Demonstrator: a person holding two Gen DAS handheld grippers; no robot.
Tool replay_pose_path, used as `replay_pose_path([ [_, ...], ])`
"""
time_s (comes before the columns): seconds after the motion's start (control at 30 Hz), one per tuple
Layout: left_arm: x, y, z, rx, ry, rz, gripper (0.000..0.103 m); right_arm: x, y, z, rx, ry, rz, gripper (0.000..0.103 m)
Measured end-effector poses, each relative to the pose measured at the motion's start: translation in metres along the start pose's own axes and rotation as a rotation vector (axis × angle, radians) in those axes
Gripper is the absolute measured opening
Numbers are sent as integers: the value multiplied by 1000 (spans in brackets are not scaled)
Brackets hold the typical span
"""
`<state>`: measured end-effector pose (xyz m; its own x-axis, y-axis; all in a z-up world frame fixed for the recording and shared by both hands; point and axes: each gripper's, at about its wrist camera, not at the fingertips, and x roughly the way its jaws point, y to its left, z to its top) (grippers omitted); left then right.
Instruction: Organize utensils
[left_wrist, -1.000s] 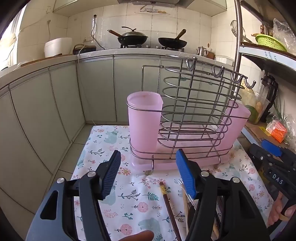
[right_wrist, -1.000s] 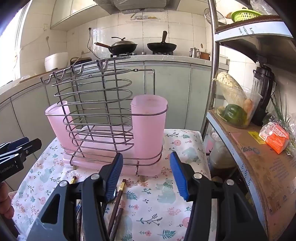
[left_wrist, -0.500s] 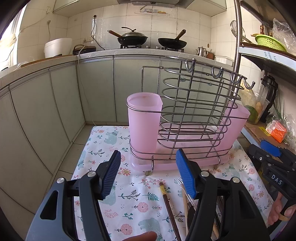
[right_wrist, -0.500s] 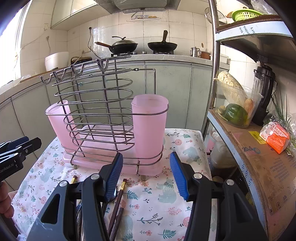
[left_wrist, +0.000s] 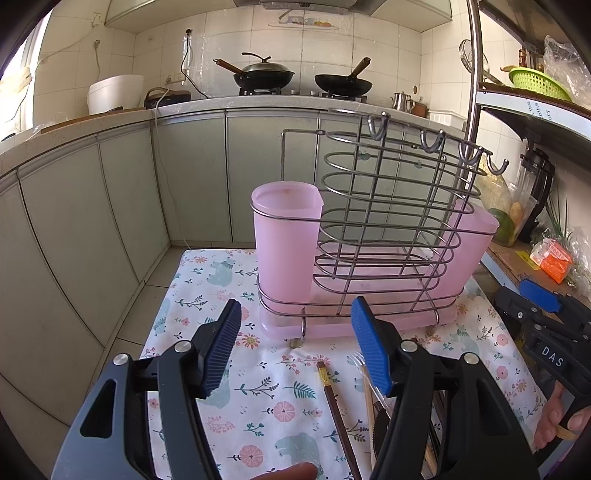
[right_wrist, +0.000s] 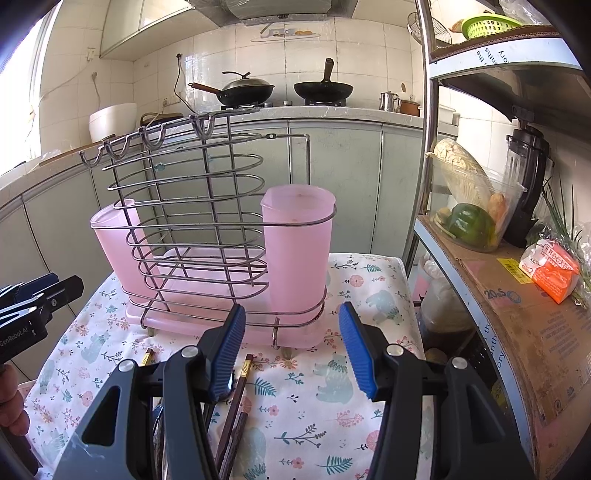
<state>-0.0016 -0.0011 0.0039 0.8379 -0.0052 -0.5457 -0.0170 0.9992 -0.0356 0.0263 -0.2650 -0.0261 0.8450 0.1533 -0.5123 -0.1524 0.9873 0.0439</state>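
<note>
The left gripper (left_wrist: 295, 349) is level, its blue-padded fingers (left_wrist: 221, 349) spread wide with nothing between them. The right gripper (right_wrist: 291, 352) is level too, its fingers (right_wrist: 356, 354) equally wide apart and holding nothing. In the left wrist view, the person's right hand (left_wrist: 557, 417) grips that tool's handle at the frame's lower right edge, thumb and fingertips showing.

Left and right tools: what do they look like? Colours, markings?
Both match: the left tool and right tool have black plastic clamp-style bodies with silver pivot rivets and ribbed blue finger pads. White lettering shows on the sides: "DAS" on the right tool, "GenRobot.AI" on the left. Bare fingers grip the handles; no cables or sleeves visible.
</note>
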Motion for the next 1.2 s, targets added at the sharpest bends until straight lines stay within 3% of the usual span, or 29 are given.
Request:
replay_pose_path([
  [1.2,5,0,-8,0,14,-2,62,3,-1,-3,9,10,1,52],
])
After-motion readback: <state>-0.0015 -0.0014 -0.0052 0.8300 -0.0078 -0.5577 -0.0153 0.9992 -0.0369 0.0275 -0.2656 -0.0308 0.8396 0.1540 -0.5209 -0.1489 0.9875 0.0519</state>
